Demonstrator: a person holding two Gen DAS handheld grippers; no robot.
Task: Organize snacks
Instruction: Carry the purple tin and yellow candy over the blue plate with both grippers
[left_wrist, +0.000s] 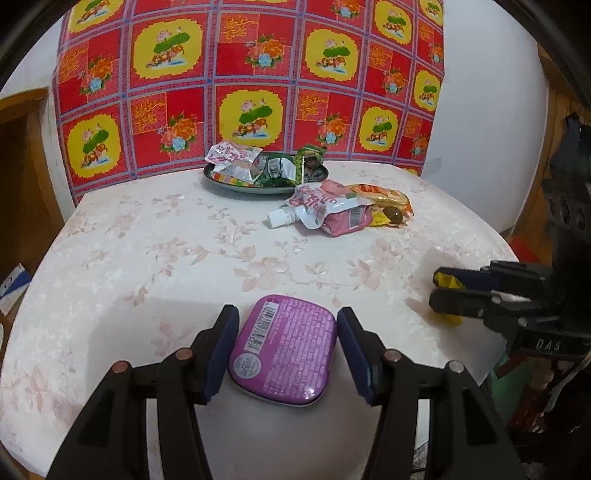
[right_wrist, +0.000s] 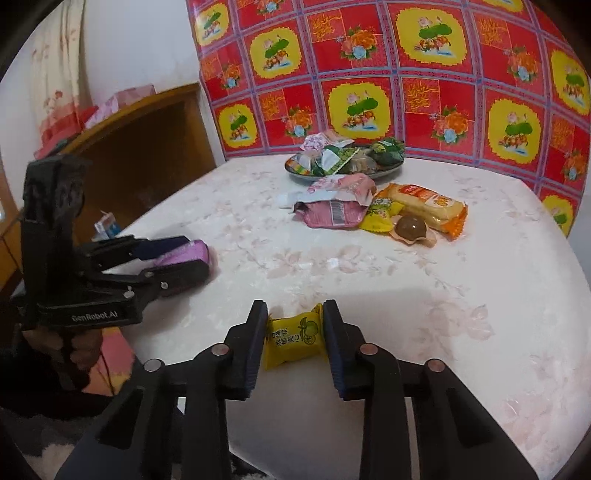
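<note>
A purple tin lies on the table between the fingers of my left gripper; there is a small gap on each side, so the jaws are open around it. The tin also shows in the right wrist view. My right gripper has its pads against a yellow wrapped candy near the table's front edge. A dark plate holding several snack packets stands at the back. A loose pile lies in front of the plate: a pink spouted pouch, a yellow candy, a brown ball sweet and an orange cake pack.
The table has a white floral cover. A red and yellow patterned cloth hangs behind it. A wooden cabinet stands to the left. The right gripper shows at the right in the left wrist view.
</note>
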